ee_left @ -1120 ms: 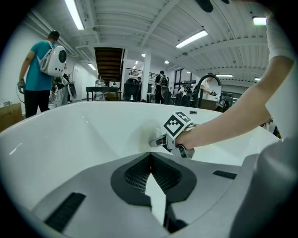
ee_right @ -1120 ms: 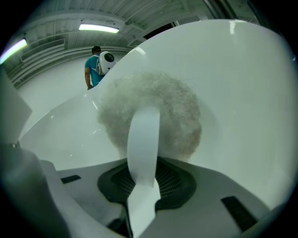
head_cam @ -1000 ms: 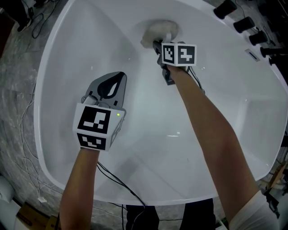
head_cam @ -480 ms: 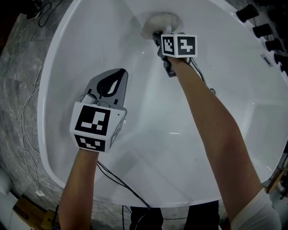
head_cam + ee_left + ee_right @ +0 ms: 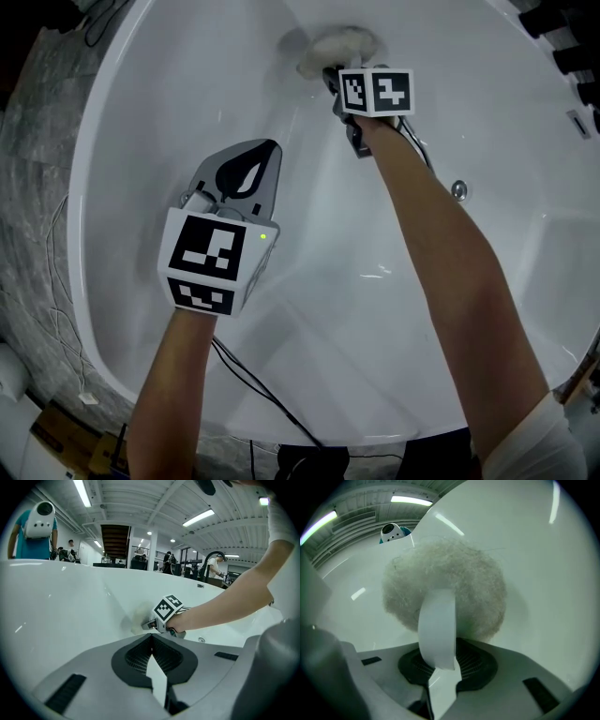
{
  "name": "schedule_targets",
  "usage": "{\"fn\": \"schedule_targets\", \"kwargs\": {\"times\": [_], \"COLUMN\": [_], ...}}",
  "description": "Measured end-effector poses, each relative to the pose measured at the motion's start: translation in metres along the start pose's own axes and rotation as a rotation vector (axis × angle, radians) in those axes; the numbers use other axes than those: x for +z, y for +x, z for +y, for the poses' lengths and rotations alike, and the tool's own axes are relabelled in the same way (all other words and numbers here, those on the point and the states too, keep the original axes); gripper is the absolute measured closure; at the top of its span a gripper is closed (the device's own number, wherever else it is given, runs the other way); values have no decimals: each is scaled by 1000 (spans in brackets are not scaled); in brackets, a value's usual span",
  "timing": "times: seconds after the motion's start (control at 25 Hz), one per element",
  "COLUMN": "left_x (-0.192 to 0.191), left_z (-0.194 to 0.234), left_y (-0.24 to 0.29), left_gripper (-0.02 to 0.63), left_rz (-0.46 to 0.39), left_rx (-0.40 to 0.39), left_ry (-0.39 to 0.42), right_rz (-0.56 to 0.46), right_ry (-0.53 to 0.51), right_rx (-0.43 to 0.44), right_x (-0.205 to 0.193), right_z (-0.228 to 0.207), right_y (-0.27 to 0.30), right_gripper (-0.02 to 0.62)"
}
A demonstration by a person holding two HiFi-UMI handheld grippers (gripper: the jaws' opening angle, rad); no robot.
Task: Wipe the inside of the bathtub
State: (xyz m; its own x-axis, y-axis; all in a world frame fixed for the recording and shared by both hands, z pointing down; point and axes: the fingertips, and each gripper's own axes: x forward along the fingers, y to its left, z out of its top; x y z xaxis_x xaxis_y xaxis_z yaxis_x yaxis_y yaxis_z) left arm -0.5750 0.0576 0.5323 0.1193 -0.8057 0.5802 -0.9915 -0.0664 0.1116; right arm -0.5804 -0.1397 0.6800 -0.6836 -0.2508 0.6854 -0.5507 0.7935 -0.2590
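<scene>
The white bathtub (image 5: pixel 141 122) fills the head view. A fluffy off-white wiping pad (image 5: pixel 339 45) lies pressed against the tub's far inner wall. My right gripper (image 5: pixel 330 77) is shut on the pad's white strap (image 5: pixel 437 625), with the pad (image 5: pixel 478 583) bulging beyond the jaws in the right gripper view. My left gripper (image 5: pixel 265 152) hovers over the tub's middle, shut with nothing in it; its jaws meet (image 5: pixel 151 639) in the left gripper view. That view also shows the pad (image 5: pixel 135 619) and the right gripper (image 5: pixel 147 625) at the far wall.
A round metal fitting (image 5: pixel 457 188) sits in the tub wall right of my right arm. Grey stone floor with thin cables (image 5: pixel 47 216) runs along the tub's left side. Dark objects (image 5: pixel 572 56) stand beyond the rim at top right. A person (image 5: pixel 33 527) stands behind the tub.
The right gripper stays with the pad at the far wall, shifting slightly. The left gripper has drifted a little to the right in the view. Both stay shut.
</scene>
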Motion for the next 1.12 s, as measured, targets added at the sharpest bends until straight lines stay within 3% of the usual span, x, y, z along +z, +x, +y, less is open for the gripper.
{"fn": "schedule_targets", "kwargs": {"times": [0.56, 1.12], "left_x": [-18, -6], "left_z": [-13, -64], "left_y": [15, 41], "left_gripper": [594, 594], "left_rz": [33, 58], "left_rx": [-36, -82], "left_ry": [25, 55], "right_rz": [80, 118], "right_ry": [76, 158], "right_rx": [-20, -74], "right_x": [-60, -102], "right_z": [-35, -107], "right_y": [1, -54], "right_gripper": [497, 497]}}
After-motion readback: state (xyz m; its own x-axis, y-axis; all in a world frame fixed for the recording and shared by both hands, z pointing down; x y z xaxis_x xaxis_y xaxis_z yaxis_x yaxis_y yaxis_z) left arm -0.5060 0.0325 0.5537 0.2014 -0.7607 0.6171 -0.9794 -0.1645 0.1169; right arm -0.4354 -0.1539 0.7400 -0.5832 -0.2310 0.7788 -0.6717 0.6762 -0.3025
